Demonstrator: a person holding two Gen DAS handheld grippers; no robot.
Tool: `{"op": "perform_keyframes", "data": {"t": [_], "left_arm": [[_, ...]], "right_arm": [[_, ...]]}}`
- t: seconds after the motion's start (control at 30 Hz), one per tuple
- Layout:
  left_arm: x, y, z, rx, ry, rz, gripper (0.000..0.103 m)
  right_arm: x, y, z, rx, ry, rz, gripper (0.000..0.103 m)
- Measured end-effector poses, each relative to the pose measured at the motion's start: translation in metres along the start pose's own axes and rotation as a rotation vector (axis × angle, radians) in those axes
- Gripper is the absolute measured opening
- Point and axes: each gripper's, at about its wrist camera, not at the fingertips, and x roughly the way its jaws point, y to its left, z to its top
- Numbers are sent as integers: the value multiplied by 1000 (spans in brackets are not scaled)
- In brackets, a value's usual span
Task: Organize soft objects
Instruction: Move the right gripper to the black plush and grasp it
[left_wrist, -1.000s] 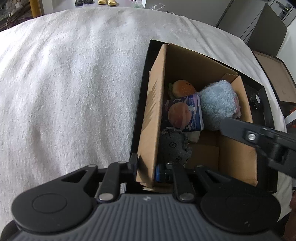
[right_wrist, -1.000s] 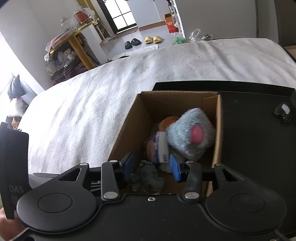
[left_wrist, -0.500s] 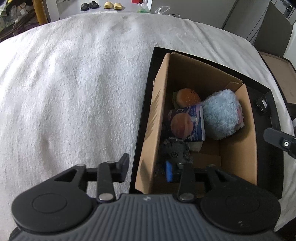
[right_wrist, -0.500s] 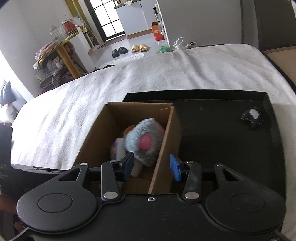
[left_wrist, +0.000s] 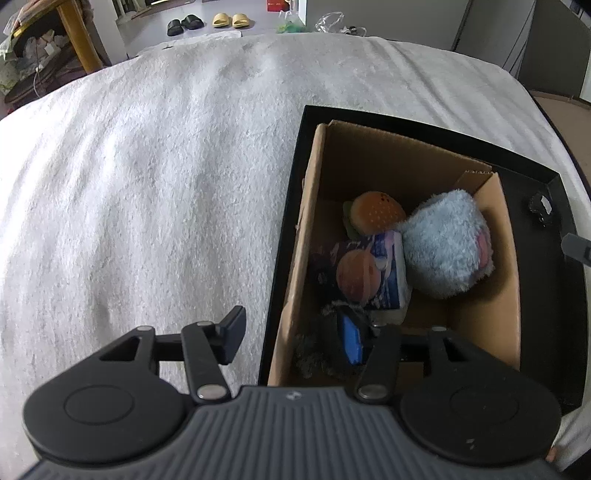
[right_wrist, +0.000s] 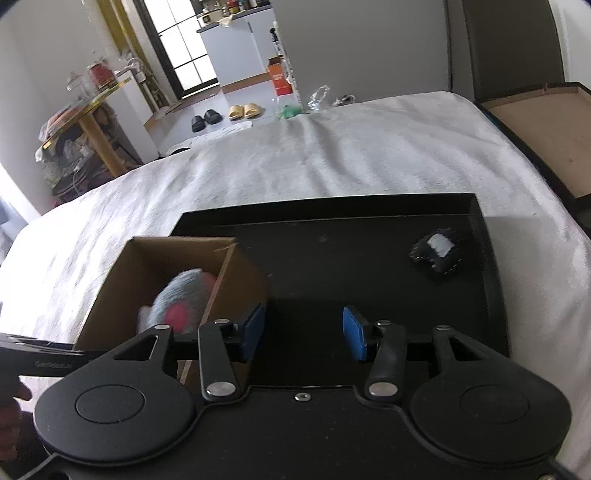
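Left wrist view: the left claw (left_wrist: 291, 338) points steeply down at the near-left corner of the cardboard box (left_wrist: 509, 295), its jaws apart and just opened wider, straddling the box's left wall, one finger over the white blanket (left_wrist: 147, 184), the blue-padded one inside. Nothing is pressed between the pads. Below the inner finger lies a grey, shaggy plush (left_wrist: 314, 354), dropped in the near corner. Further up the frame sit a packet printed with a burger (left_wrist: 373, 273), a small burger toy (left_wrist: 376, 212) with a dimpled orange bun, and a round pale-blue fluffy plush (left_wrist: 443, 247) filling the right side. The box stands in a black tray (left_wrist: 569, 295); at the tray's upper right lies a small dark soft thing (left_wrist: 541, 208) with a white patch, still outside the box.

Right wrist view: the right claw (right_wrist: 303, 332) hangs over bare tray floor, jaws apart with nothing between them and lately widened a little. The dark patch-marked piece (right_wrist: 436, 251) lies up and to the right of it, well apart, alone on the smooth black tray (right_wrist: 332, 206). It looks squat and lumpy, with no clear long axis and spiky fringed edges. The box (right_wrist: 122, 280) is at lower left, the blue plush's pink spot (right_wrist: 177, 314) blurred inside.

I judge the right claw far the nearer to that last piece; reaching it means moving up-right in this frame.
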Motion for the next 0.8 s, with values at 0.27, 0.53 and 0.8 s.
{"op": "perform_keyframes", "data": {"t": [0.27,0.53,0.8], "left_arm": [[3,-14,17,15,-14,54,53],[6,-27,32,21,-13,85,54],[18,-41,40,48,-1,123,54]], "right_arm": [[14,-39,15,54,-23,-17,47],[33,-70,20,106,-31,-38,47],[57,-98,12,131,-64,-50,54]]}}
